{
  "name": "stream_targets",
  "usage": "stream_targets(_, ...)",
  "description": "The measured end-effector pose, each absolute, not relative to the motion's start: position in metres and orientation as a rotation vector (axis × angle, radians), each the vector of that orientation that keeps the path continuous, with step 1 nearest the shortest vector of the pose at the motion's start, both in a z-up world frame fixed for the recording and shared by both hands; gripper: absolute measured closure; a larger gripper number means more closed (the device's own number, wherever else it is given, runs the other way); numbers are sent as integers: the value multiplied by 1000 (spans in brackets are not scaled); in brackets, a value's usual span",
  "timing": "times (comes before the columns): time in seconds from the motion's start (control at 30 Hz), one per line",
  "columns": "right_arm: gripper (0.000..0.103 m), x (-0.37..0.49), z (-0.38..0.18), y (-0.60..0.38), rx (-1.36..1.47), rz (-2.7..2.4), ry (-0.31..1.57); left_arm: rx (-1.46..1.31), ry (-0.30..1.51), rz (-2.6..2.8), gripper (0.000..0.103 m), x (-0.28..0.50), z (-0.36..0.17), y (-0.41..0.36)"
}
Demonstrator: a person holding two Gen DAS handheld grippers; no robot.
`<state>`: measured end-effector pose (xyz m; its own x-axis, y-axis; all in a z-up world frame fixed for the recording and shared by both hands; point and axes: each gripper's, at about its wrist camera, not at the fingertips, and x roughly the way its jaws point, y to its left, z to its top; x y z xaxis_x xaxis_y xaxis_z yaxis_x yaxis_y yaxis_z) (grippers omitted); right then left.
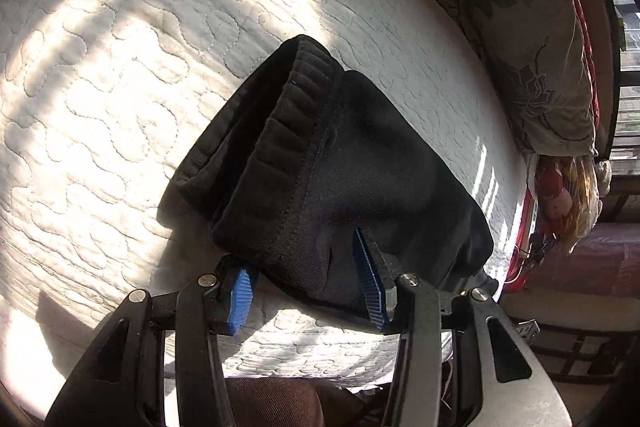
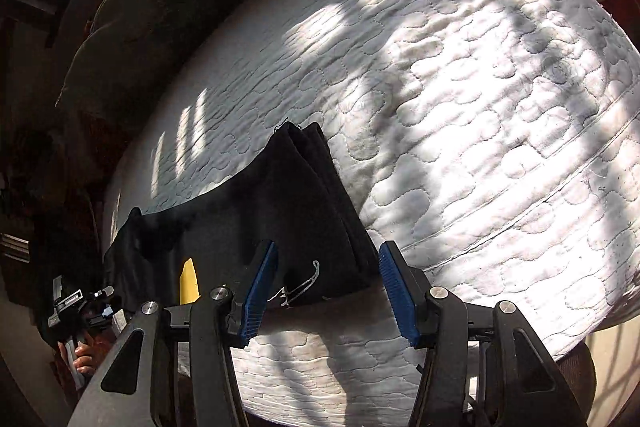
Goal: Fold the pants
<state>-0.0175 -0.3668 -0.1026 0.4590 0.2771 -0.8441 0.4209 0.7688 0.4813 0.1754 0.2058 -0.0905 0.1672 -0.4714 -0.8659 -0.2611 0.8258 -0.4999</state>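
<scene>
The mattress (image 1: 120,67), one only, white and quilted, carries everything here; sun falls across it in bars. One large floral pillow (image 1: 520,27) lies along its edge at about two o'clock in the left wrist view.

The pants (image 1: 352,163), a single black pair, lie on the mattress near its front edge, already doubled into a thick bundle with the ribbed waistband (image 1: 288,131) on top, running from twelve toward seven o'clock across the bundle. I judge them soft, limp and fairly light, a fleecy knit that will sag and slide layer over layer if lifted by one point; nothing fragile. Best taken at the stacked near edge, pinching all layers together, one hold at each near corner, so the fold does not fall open.

The left tongs (image 1: 310,281) stand spread, the bundle's near corner lying between the blue pads (image 1: 370,275) without being squeezed, as far as I can tell. The right tongs (image 2: 328,291) are spread likewise, the opposite near corner with its small white logo (image 2: 300,287) between them at twelve o'clock, not clamped.

Two tongs, four blue pads, one logo.
</scene>
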Motion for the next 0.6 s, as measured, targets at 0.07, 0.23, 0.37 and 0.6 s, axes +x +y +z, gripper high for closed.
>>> stream_targets(0.07,77,-16,-104,-368,753,-86,1123,-592,1410,-145,83,179,-82,207)
stream_targets(0.23,80,-25,-100,-373,850,-60,1103,-390,1347,-142,85,174,-62,211)
stream_targets(0.37,80,-28,-107,-371,865,-67,1124,-405,1402,-131,85,169,-88,222)
stream_targets(0.6,72,-24,-92,-369,765,-85,1136,-485,1368,-144,62,150,-83,240)
